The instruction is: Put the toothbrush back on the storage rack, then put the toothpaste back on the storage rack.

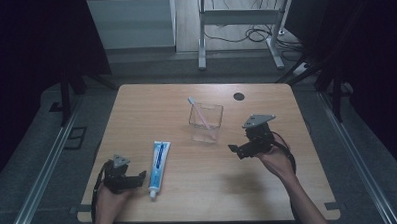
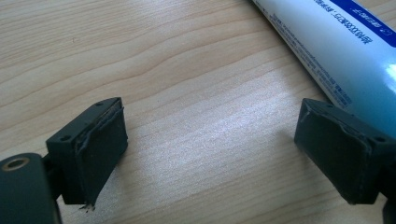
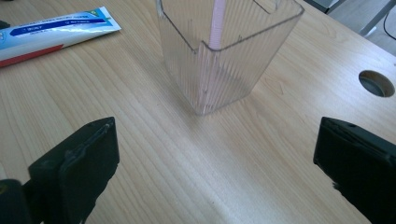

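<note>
- Toothpaste tube (image 1: 158, 169), white and blue; its print is too small to read, and it lies near the counter's (image 1: 136, 114) near-left edge, cap toward the person.
- Left claw (image 1: 138, 175) spread, empty, just beside the tube.
- Right claw (image 1: 236, 149) spread wide, empty, facing the clear cup (image 1: 205, 123).
- A pink toothbrush (image 1: 198, 111) stands in the cup, mid-counter.
- Light wood; round cable hole (image 1: 239, 96) at the far edge.

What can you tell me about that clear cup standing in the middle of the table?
The clear cup looks like ribbed, see-through plastic with squarish walls and an open top. It stands upright on the wooden table, about mid-table. A pink toothbrush leans inside, bristle end sticking out over the rim. Neither gripper touches it.
</note>
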Tool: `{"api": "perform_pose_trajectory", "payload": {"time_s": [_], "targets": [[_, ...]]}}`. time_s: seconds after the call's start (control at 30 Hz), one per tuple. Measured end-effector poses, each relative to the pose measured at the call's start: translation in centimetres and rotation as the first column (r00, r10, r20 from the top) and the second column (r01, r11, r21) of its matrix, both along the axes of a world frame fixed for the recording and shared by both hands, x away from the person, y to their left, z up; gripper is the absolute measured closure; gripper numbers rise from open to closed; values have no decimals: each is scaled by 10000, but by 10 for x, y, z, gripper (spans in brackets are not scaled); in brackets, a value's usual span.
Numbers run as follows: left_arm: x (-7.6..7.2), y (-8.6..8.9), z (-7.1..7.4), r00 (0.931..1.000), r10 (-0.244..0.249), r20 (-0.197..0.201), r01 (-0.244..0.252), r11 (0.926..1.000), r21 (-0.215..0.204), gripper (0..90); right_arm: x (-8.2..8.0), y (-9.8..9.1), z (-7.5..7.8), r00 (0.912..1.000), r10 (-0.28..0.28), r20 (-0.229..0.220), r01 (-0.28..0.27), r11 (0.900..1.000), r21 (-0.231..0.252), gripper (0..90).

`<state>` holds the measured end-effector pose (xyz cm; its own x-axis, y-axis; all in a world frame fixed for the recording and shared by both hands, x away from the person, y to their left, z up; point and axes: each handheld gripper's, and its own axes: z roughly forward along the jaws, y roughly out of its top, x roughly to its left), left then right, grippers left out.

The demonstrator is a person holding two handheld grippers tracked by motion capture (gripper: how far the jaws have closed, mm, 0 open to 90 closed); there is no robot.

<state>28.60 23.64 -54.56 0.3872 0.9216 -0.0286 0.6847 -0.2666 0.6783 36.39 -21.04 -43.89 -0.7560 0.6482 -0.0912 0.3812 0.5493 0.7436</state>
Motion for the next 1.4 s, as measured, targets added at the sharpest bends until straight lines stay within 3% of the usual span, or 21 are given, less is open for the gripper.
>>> {"api": "perform_pose_trajectory", "payload": {"time_s": [0.17,0.3,0.87,1.03,1.4], "targets": [[0,0,0,10000,-7,15,7,10000,7,94,-8,-10,-9,9997,-194,-141,199,9992,342,0],[0,0,0,10000,-1,19,1,10000,-4,93,-14,-18,-17,9994,-275,-203,282,9991,331,0],[0,0,0,10000,-14,22,14,10000,7,93,-37,-40,-63,9983,-408,-405,393,9986,-357,0],[2,-1,3,9997,-43,-239,44,10000,48,96,-42,-47,-78,9972,-536,-514,515,9978,-407,0],[1,-5,20,9995,-255,210,257,9996,-94,218,-45,-56,-100,9938,-792,-780,754,9959,-497,0]]}}
